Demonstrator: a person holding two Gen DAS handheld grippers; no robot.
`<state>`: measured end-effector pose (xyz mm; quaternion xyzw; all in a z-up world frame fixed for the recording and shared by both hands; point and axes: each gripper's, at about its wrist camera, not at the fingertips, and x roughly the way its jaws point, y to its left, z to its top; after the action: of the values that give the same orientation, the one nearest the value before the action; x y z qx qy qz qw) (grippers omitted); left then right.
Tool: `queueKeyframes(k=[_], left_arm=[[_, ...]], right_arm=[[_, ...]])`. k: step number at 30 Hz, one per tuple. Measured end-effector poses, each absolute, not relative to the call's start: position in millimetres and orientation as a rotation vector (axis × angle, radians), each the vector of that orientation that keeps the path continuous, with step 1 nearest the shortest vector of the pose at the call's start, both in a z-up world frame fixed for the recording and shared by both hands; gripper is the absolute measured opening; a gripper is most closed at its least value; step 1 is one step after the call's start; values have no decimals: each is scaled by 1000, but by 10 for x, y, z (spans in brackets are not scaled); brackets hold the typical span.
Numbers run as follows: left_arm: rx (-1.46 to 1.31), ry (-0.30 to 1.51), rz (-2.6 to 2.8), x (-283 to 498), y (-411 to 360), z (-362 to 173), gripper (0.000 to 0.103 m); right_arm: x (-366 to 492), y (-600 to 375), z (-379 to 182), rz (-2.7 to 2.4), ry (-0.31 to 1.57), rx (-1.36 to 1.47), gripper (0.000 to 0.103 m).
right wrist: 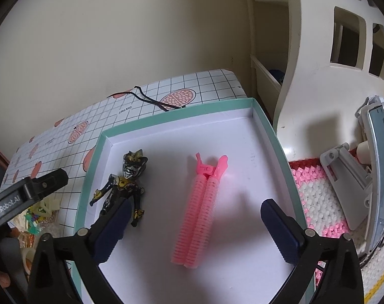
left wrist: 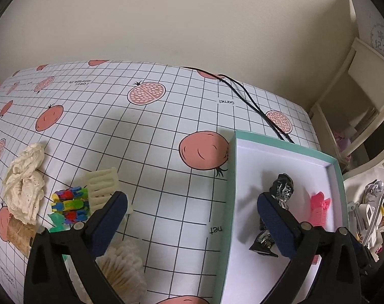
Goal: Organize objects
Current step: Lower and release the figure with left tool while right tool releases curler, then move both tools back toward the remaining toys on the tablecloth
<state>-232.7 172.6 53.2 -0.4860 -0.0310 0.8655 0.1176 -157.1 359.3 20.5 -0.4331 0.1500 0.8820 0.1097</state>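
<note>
Both our grippers are spread wide and empty; the left gripper (left wrist: pixel 192 217) hangs nearer the multicoloured clips (left wrist: pixel 70 204), lying left of its fingers on the table (left wrist: pixel 166 136).

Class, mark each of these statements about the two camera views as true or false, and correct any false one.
1. The pink hair clip lies inside the teal-rimmed box. True.
2. The black toy figure lies on the tablecloth outside the box. False: it lies in the box, beside the clip.
3. The right claw is shut on the pink clip. False: it is open and holds nothing.
4. The left claw is open and empty. True.
5. A cream comb lies on the gridded tablecloth. True.
</note>
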Motion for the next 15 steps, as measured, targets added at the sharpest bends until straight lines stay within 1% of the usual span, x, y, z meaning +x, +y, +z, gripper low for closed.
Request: queueKeyframes(k=[7, 15], left_arm=[[-1404, -120, 2529, -2268, 1583, 624, 103], [-1344, -145, 2560, -2122, 1239, 890, 103]], right_arm=[[-1566, 3535, 298, 2606, 434, -1261, 103], [-1523, 3352, 508, 2650, 442, -1227, 103]])
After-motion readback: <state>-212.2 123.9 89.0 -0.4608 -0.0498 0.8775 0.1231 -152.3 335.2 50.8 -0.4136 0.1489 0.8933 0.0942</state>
